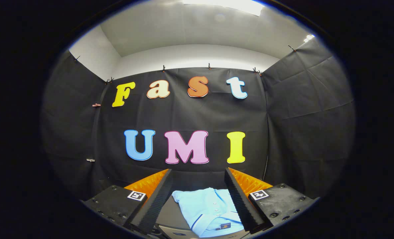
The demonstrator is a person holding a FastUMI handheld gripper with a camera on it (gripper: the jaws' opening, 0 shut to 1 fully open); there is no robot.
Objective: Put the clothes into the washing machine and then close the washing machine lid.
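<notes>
A folded light blue polo shirt [208, 210] with a dark trim line and small buttons lies on a grey surface [170, 215] low between my fingers. My gripper [198, 176] stands open, its two fingers spread wide on either side of the shirt, with the fingertips reaching beyond its far edge. Neither finger touches the cloth. The near part of the shirt is cut off below the fingers.
Black cloth booth walls [299, 116] close in the space ahead and to both sides, with a white wall and ceiling [190, 36] above them. The grey surface under the shirt ends against the back cloth.
</notes>
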